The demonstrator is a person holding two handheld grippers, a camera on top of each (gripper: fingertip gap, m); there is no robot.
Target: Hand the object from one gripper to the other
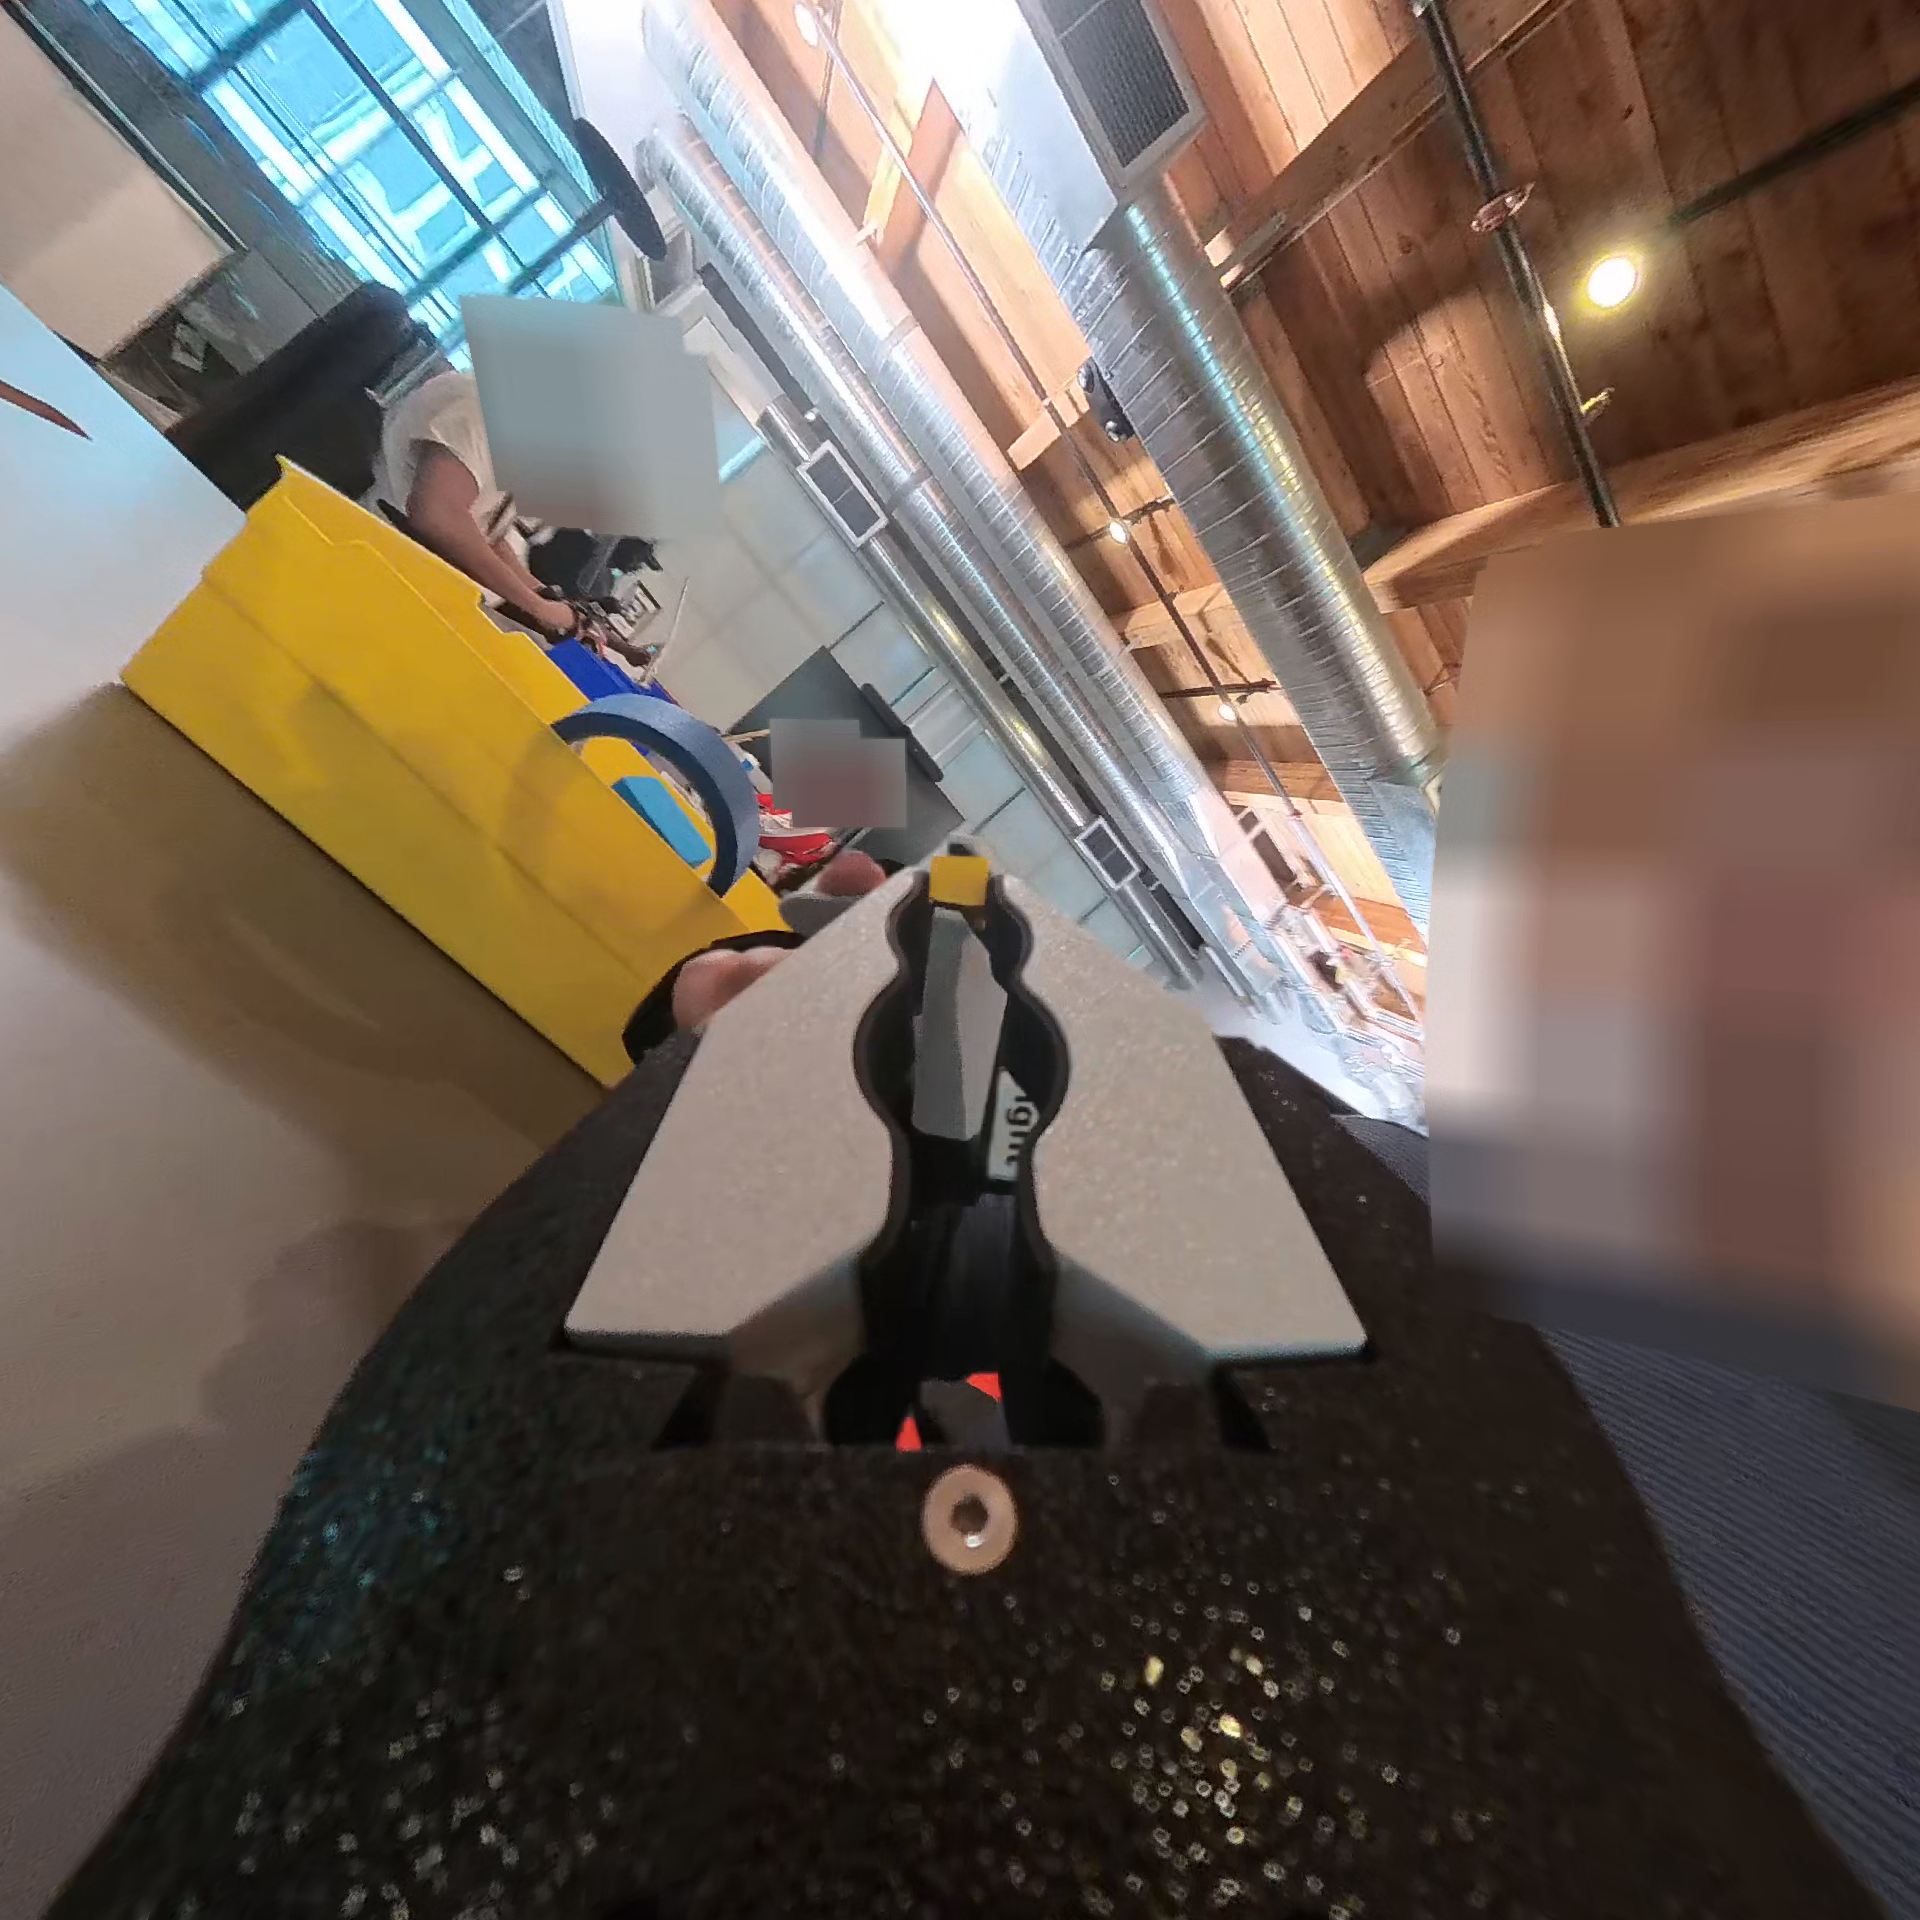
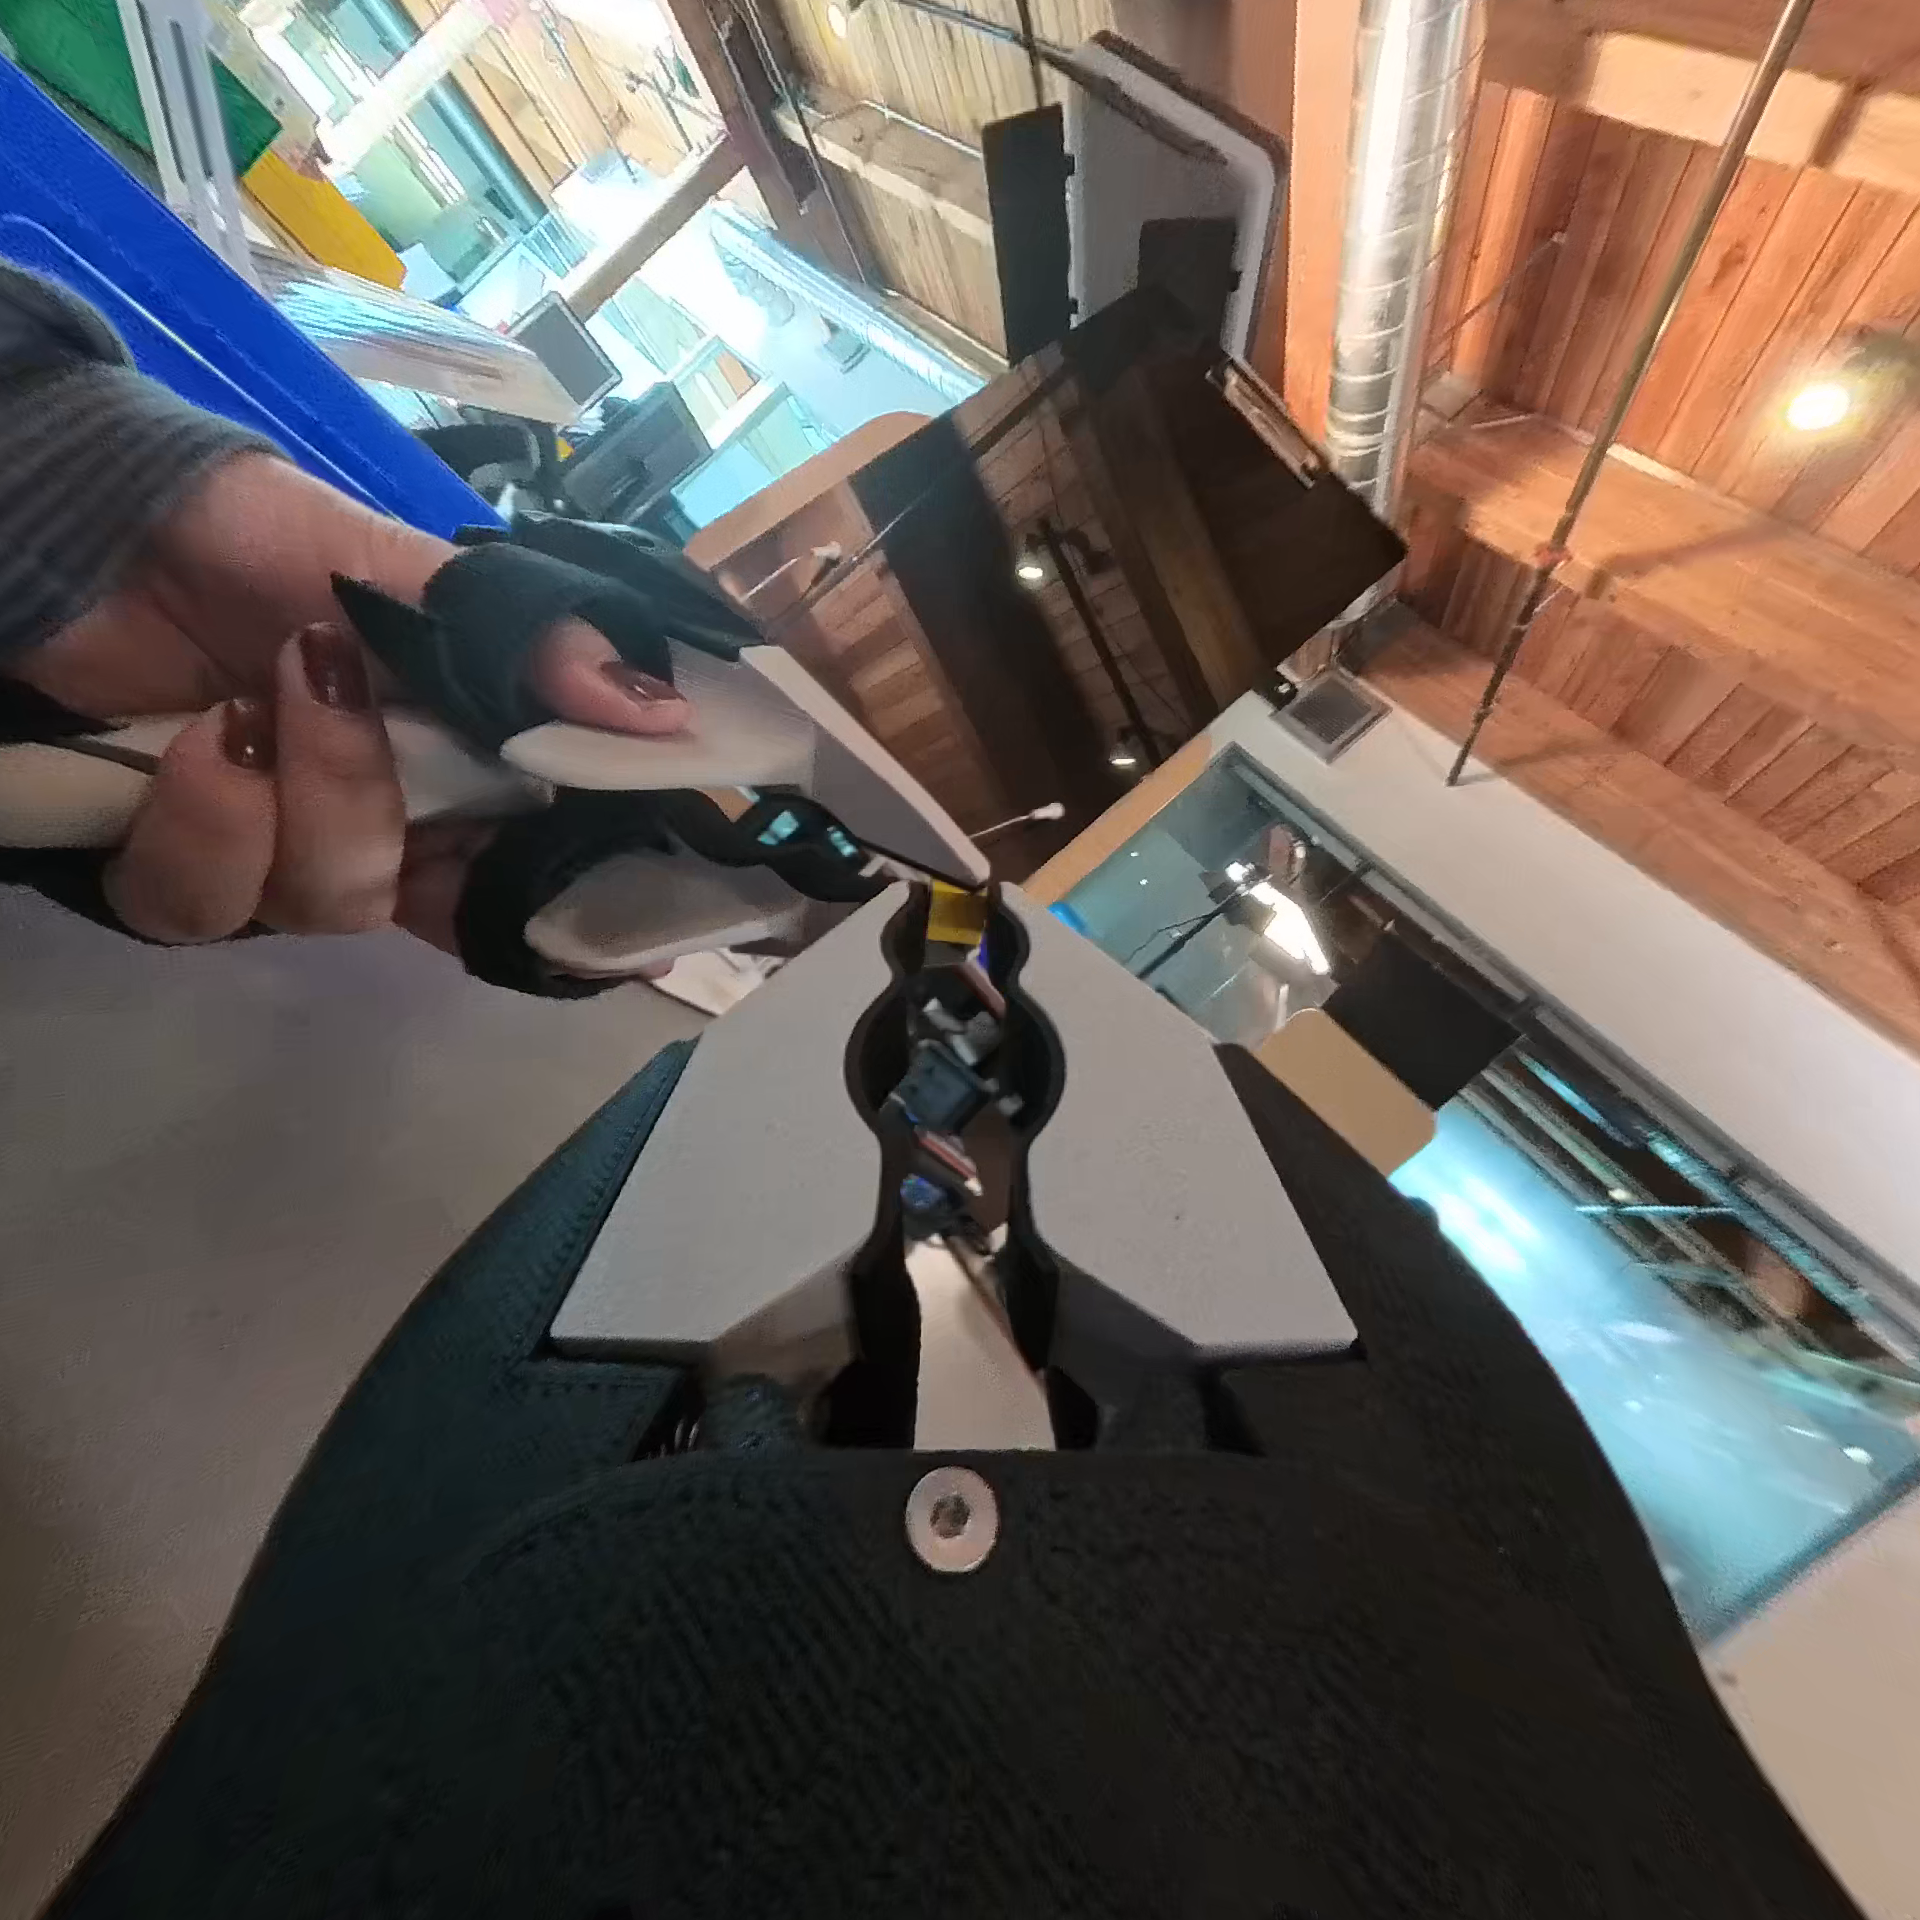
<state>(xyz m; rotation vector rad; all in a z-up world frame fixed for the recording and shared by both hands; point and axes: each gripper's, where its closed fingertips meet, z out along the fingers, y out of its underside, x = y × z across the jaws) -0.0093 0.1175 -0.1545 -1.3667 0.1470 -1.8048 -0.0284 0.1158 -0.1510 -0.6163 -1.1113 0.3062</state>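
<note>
The little yellow block (image 1: 957, 874) sits right at the fingertips of both claws at once; in the left wrist view it's pinched at the very tip of the left gripper (image 1: 957, 891), whose two grey fingers are closed in on it; a grey finger of the other tool runs down the gap between them, its end touching the block.

In the right wrist view the same yellow block (image 2: 956, 914) is wedged between the tips of the right gripper (image 2: 956, 920), clenched on it too; the left gripper (image 2: 935, 868) comes in from the left side, its pointed fingers meeting the block from above, so both tools grip the one piece, held up in the air, well off the counter.

A hand (image 2: 312, 748) in a fingerless black glove wraps the left tool's handle; grey sleeve behind it.

Further out, a yellow bin (image 1: 416, 748) sits on the counter (image 1: 208, 1143) near its far edge, with a roll of blue tape (image 1: 665, 769) standing at the bin's near-right corner; a blue bin (image 2: 208, 312) shows beyond the hand; wooden ceiling and silver ducts (image 1: 1195, 436) fill the rest, everything tilted.
</note>
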